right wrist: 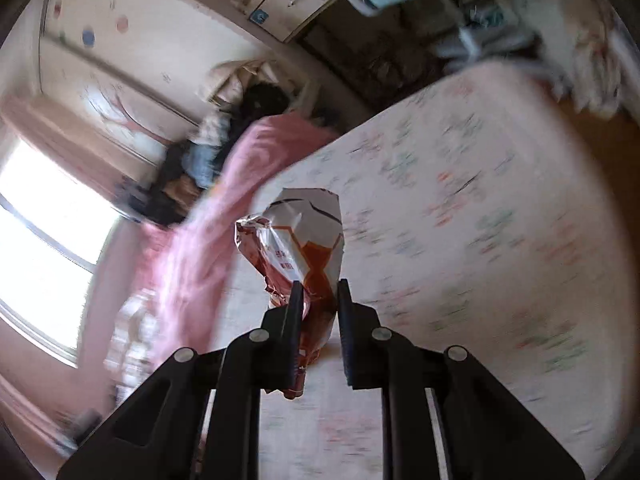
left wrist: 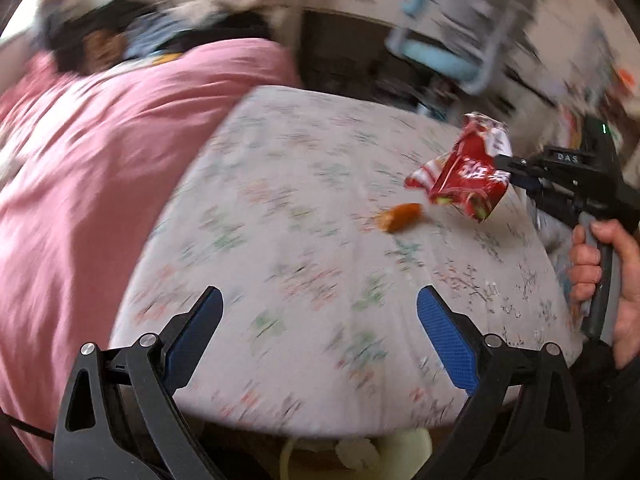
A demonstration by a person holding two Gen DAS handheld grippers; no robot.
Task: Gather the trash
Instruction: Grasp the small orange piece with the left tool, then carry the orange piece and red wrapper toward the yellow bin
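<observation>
A crumpled red and white foil snack wrapper (left wrist: 466, 172) is pinched between the jaws of the right gripper (left wrist: 505, 170) and hangs in the air above the bed, lifted clear of the sheet. In the right wrist view the same wrapper (right wrist: 298, 240) stands up between the two black fingers (right wrist: 294, 316), its silvery inner side and orange print showing, and the jaws of the right gripper (right wrist: 318, 292) press on its lower edge. A bare hand (left wrist: 608, 280) grips the grey handle of that tool at the right edge of the left wrist view.

Just below and left of the wrapper, a small orange scrap (left wrist: 400, 216) lies on the white floral bedsheet (left wrist: 300, 220), apart from both tools; blur hides what it is.

The left gripper (left wrist: 320, 320) hangs over the near part of the bed with its blue-padded jaws spread wide and nothing between them.

A pink blanket (left wrist: 100, 168) covers the left side of the bed, touching the floral sheet along its edge. Beyond it sits a dark pile of clothes (left wrist: 160, 40), and a light blue and grey chair (left wrist: 460, 40) stands past the far end of the bed
</observation>
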